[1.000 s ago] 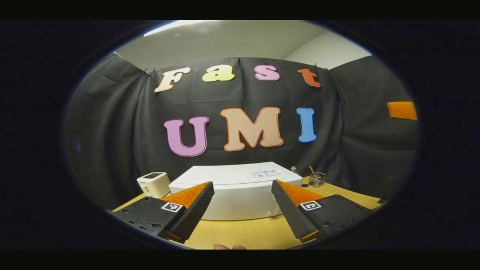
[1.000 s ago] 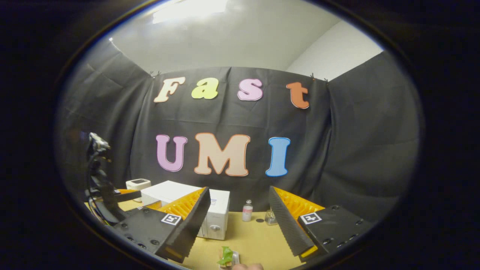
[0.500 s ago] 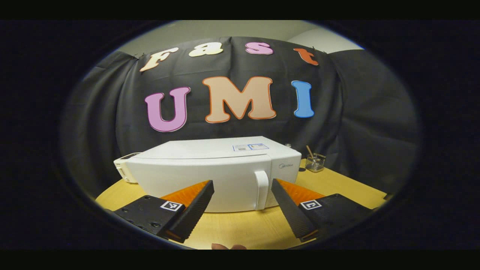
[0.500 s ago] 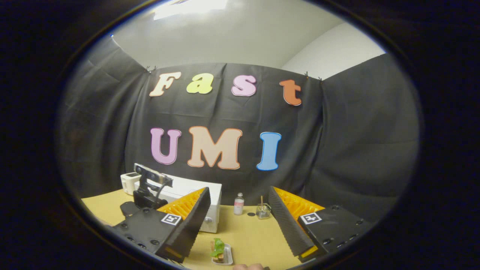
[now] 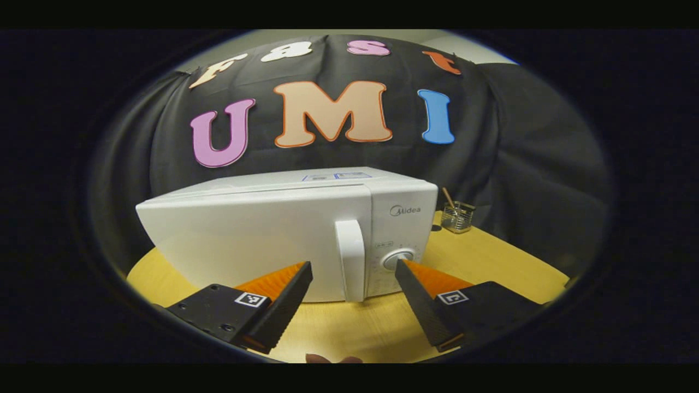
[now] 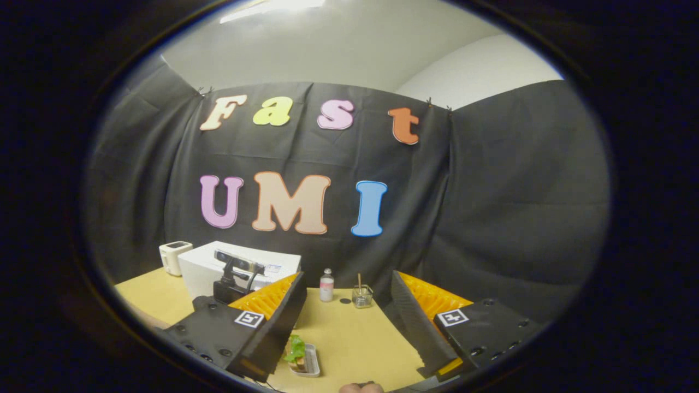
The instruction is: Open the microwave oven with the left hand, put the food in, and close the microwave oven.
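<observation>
The white microwave [image 5: 251, 240] stands on the wooden table [image 5: 491, 262] with its door closed. Its vertical handle [image 5: 350, 259] and a round dial [image 5: 397, 258] face me. My left gripper [image 5: 353, 267] is open a short way in front of the handle, one finger on each side of it in the view and touching nothing. The right gripper view has the food [image 6: 296, 349], green leaves on a small white tray [image 6: 310, 364], by the left finger of my open right gripper [image 6: 348, 278]. The microwave [image 6: 205, 265] sits at its far left, behind the left gripper's body [image 6: 232, 281].
A white toaster [image 6: 173, 255] stands left of the microwave. A small bottle [image 6: 326, 285] and a glass with a stick [image 6: 360, 295] stand at the back of the table [image 6: 355, 333]. That glass [image 5: 457, 215] is right of the microwave.
The left gripper has dropped and come closer to the microwave's front, bringing handle and dial into view. The right gripper view has swung right, and the food tray now sits higher and further left.
</observation>
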The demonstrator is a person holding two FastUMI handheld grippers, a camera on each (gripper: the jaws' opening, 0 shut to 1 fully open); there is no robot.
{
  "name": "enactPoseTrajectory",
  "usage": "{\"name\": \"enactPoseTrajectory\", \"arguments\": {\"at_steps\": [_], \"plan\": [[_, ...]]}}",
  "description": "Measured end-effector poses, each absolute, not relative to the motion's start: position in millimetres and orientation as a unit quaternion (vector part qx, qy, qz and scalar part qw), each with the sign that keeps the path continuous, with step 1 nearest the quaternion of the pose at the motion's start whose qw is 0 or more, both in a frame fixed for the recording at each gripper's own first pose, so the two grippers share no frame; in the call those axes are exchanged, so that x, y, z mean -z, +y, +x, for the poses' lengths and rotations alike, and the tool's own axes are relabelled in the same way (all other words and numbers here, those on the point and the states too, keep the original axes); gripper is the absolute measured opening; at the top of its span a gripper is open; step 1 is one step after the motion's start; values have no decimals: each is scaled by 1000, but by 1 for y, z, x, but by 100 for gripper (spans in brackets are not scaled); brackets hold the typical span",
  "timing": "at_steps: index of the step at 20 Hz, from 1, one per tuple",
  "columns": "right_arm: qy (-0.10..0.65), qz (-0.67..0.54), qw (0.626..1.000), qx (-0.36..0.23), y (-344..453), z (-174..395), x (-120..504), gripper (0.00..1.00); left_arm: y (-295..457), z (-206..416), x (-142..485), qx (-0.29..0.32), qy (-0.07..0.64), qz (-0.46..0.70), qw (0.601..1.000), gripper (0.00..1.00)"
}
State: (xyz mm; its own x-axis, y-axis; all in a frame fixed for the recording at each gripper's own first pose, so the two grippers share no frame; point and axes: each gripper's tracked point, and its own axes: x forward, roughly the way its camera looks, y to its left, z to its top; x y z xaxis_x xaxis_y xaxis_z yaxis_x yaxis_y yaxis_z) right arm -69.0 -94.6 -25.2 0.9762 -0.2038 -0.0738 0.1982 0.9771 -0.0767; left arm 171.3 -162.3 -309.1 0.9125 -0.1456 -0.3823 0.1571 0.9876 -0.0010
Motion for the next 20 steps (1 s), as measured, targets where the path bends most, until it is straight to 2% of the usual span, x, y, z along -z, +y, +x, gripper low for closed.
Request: {"name": "enactPoseTrajectory", "arguments": {"at_steps": [4, 6, 7, 8, 9, 10, 12, 13, 14, 17, 20], "plan": [[49, -29, 992, 109, -102, -76, 29, 98, -168, 176, 321, 77, 206, 14, 975, 98], [50, -39, 992, 112, -106, -77, 29, 96, -166, 180, 323, 71, 206, 17, 976, 95], [50, -46, 991, 115, -110, -78, 29, 99, -164, 182, 321, 64, 203, 15, 977, 94], [49, -47, 991, 117, -113, -78, 27, 99, -162, 183, 322, 59, 204, 16, 977, 87], [47, -44, 991, 119, -115, -79, 24, 99, -161, 185, 323, 57, 205, 14, 977, 75], [47, -42, 991, 121, -117, -79, 24, 98, -160, 184, 323, 56, 206, 14, 977, 58], [47, -42, 990, 125, -122, -80, 24, 96, -162, 188, 324, 63, 208, 14, 976, 57], [48, -43, 990, 128, -125, -80, 24, 98, -166, 189, 325, 63, 210, 12, 976, 53], [47, -43, 990, 129, -126, -81, 23, 96, -165, 188, 326, 58, 216, 20, 974, 26], [39, -42, 990, 132, -128, -81, 17, 98, -165, 184, 323, 65, 215, 6, 974, 19], [37, -34, 990, 134, -130, -81, 17, 96, -169, 183, 326, 105, 223, 13, 969, 4]]}}
